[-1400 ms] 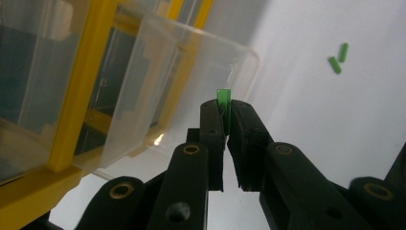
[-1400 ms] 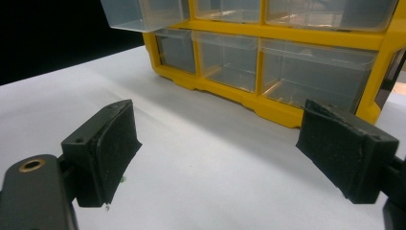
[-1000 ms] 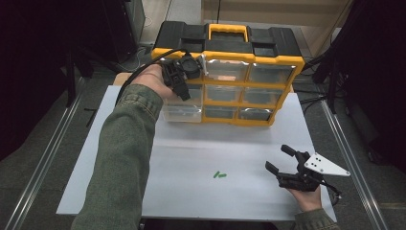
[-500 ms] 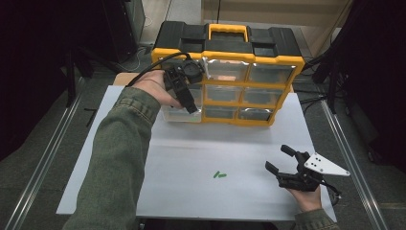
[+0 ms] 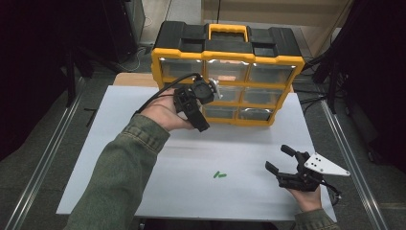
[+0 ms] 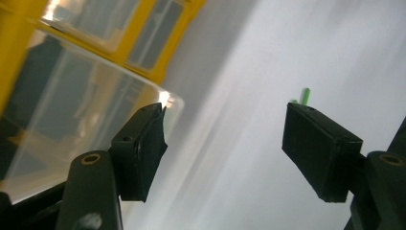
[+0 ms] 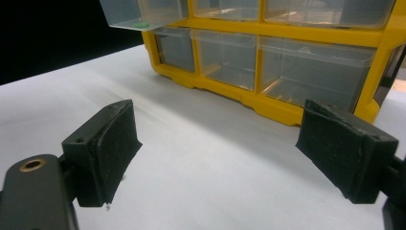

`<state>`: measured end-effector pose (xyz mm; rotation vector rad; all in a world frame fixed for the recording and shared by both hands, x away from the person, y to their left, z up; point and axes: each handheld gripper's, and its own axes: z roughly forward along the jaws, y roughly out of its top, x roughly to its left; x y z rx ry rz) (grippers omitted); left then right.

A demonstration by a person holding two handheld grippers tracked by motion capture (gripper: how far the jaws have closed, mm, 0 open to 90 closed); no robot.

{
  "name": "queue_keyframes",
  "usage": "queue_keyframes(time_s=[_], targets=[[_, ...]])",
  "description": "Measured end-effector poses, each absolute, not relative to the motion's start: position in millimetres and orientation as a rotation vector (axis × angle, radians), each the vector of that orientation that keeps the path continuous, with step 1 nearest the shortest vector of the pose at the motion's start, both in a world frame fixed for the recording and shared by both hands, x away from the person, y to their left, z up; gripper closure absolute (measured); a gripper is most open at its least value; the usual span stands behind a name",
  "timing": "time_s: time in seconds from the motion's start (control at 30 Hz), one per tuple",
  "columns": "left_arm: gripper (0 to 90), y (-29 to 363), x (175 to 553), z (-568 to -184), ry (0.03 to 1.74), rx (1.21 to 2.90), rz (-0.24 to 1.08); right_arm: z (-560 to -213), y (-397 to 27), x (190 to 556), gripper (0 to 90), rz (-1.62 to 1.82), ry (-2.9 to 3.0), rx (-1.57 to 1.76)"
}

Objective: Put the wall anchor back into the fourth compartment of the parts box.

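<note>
on white mat (image 5: 143, 158) | green piece (image 5: 219, 175) | long axis left-right

Glossy clear plastic drawer (image 6: 86, 110); matt, perhaps paper, table cover (image 5: 249, 153).

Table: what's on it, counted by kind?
Drawer cabinet: 1
Green pieces: 2
Hand-held grippers, left and right: 2
Total: 5

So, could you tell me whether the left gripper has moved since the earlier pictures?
Yes. The left gripper has drawn back from the yellow organizer toward the person, its open jaws now over the white table.
</note>
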<state>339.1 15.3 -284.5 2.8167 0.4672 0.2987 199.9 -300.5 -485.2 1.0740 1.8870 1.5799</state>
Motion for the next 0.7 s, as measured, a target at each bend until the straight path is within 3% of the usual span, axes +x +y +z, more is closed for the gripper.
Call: queue_keyframes(time_s=[0.7], targets=[[31.7, -1.1, 303.9, -359.6, 0.440, 2.852, 0.331, -486.3, -299.3, 200.6, 14.3, 1.566, 1.900, 1.074]])
